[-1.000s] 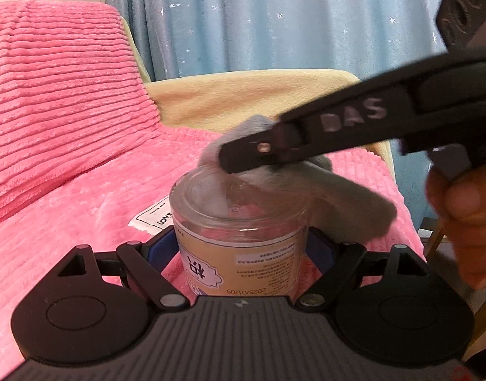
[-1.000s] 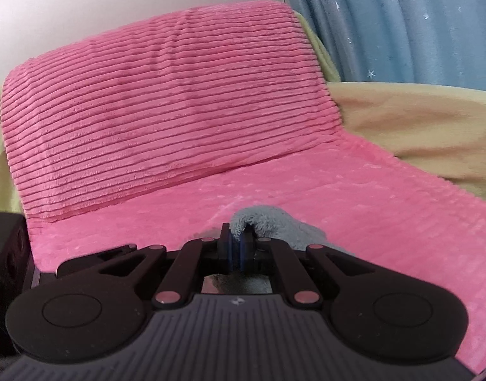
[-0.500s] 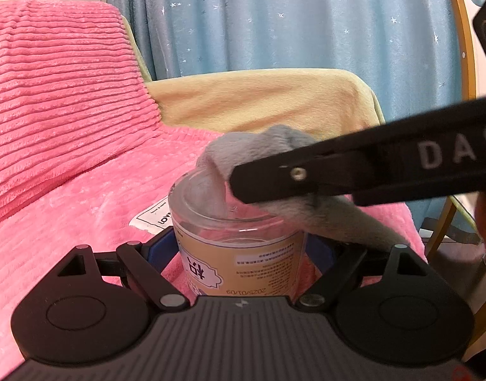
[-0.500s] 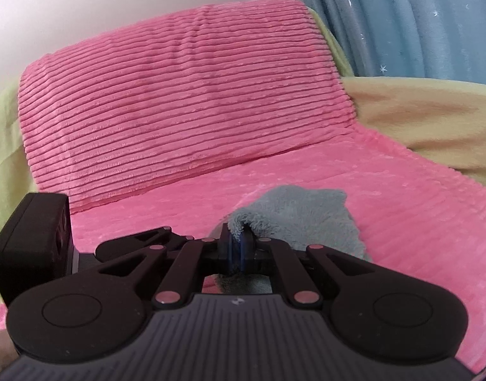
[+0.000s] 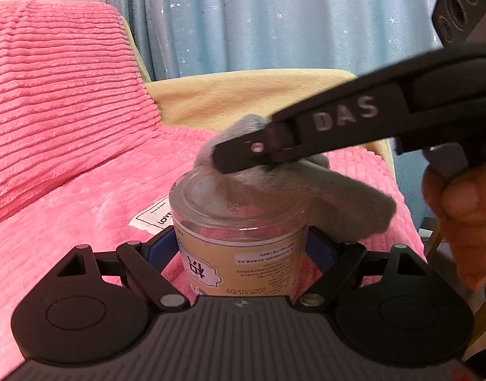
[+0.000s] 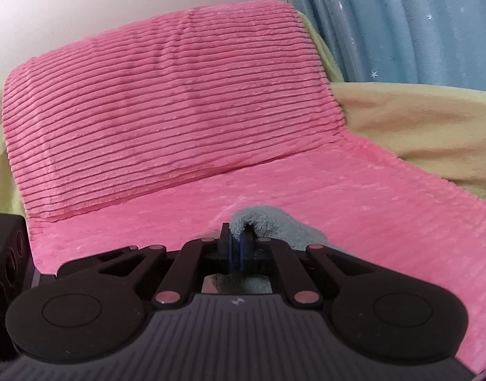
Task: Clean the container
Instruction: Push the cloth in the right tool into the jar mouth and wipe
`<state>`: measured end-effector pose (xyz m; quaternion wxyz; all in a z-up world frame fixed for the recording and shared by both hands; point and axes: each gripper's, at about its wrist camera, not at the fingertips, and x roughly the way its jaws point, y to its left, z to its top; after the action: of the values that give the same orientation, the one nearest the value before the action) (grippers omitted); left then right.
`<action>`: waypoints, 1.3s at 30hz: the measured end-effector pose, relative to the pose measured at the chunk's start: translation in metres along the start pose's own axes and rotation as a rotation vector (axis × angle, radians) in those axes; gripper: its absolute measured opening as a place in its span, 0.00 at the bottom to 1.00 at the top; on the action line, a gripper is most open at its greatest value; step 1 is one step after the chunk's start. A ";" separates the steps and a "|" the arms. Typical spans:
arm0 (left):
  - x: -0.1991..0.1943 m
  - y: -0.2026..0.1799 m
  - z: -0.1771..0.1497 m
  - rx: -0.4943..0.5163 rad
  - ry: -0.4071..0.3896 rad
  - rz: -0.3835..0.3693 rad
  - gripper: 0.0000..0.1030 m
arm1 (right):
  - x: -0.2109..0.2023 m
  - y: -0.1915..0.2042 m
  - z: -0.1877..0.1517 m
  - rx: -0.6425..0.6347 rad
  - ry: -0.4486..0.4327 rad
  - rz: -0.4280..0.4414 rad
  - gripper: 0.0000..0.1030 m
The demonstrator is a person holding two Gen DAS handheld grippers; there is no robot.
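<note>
A clear container [image 5: 239, 238] with a beige label stands upright, and my left gripper [image 5: 241, 247] is shut on its lower body. In the left wrist view my right gripper [image 5: 230, 158] reaches in from the right over the container's open top, shut on a grey cloth [image 5: 331, 197]. The cloth presses on the rim and droops down the right side. The right wrist view shows the same cloth [image 6: 274, 225] pinched between my right gripper [image 6: 238, 235]'s blue pads, with the container hidden below.
A pink ribbed blanket [image 5: 62, 101] covers the sofa seat and backrest, with yellow-green upholstery [image 5: 243, 98] behind. A white label patch [image 5: 154, 217] lies on the blanket. Blue starred curtain [image 5: 274, 16] hangs at the back. A hand [image 5: 462, 209] holds the right gripper's handle.
The right gripper with the cloth swung back down and left over the container's mouth after lifting to the right half a second ago. The left gripper and container stayed put.
</note>
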<state>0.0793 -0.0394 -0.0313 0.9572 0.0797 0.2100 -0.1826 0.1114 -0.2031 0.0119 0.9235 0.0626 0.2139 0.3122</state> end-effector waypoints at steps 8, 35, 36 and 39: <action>0.001 0.007 -0.001 0.004 -0.002 -0.008 0.83 | -0.018 -0.004 -0.004 0.045 0.030 0.009 0.02; 0.002 0.008 0.002 0.011 0.001 -0.006 0.82 | -0.007 -0.003 -0.003 0.027 0.014 0.049 0.02; 0.002 0.007 0.002 0.013 0.002 -0.005 0.82 | -0.009 -0.005 -0.003 0.032 0.017 0.049 0.02; 0.002 0.007 0.002 0.016 0.006 -0.003 0.83 | -0.017 -0.008 -0.005 0.056 0.028 0.060 0.02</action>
<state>0.0843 -0.0345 -0.0299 0.9556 0.0876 0.2113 -0.1857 0.1015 -0.2195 0.0111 0.9085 0.0906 0.2335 0.3346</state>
